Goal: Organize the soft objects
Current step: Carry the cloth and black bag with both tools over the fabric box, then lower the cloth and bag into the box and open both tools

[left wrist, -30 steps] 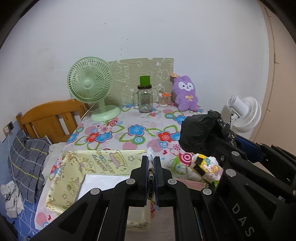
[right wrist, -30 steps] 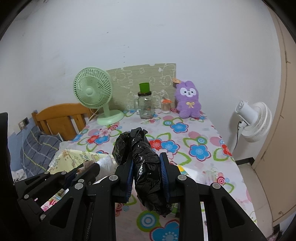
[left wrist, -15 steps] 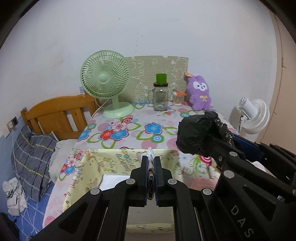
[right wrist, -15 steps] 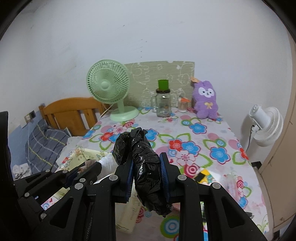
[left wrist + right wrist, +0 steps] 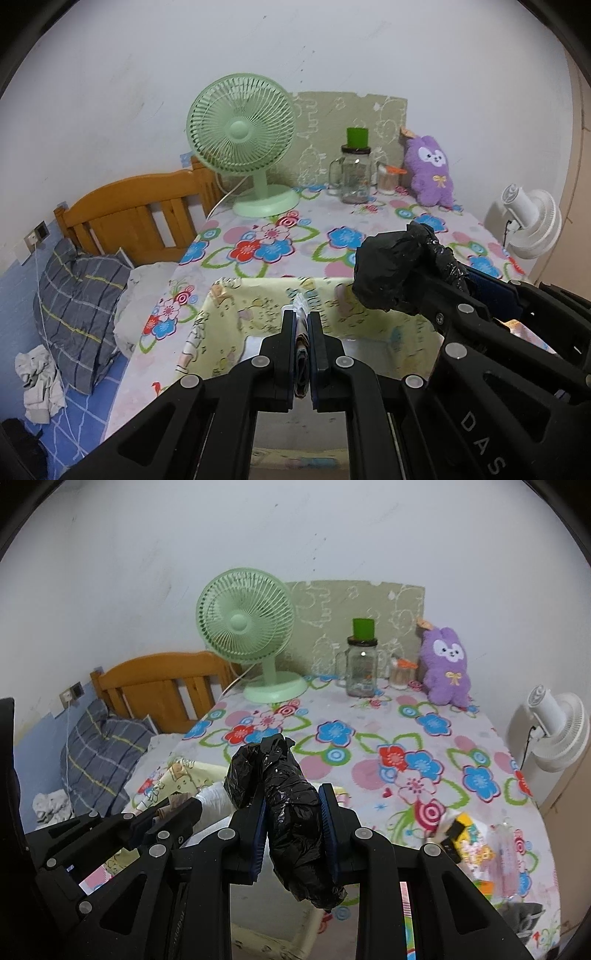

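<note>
I'm holding two soft items above the yellow fabric bin point(image 5: 258, 314) at the near-left edge of the worktop point(image 5: 369, 738). Right claw point(image 5: 293, 823) is clamped on a crumpled black plastic bag point(image 5: 291, 812), bag bulging above and drooping below the pads. Left claw point(image 5: 302, 350) is pinched nearly together on a thin folded cloth item point(image 5: 301, 354); I can't tell exactly what it is.

Risks I'm seeing:
- Black bag is slick and only squeezed mid-body, so it could be slipping out before I'm over the bin opening, landing on the worktop or off the near edge.
- Bag is springy, so once let go it may be puffing up and rolling over the soft bin wall.
- Both claws are crowding together, right one sitting just beside and above the left in the left wrist view; they could be knocking each other or snagging the bag on release.
- Bin wall is floppy, so a low claw could be folding it in.

Pose: both claws are pointing forward and slightly down, roughly level, left one over the bin's inside, right one near its right wall.

Purple plush point(image 5: 445, 668) is sitting upright at the far wall, well apart.
</note>
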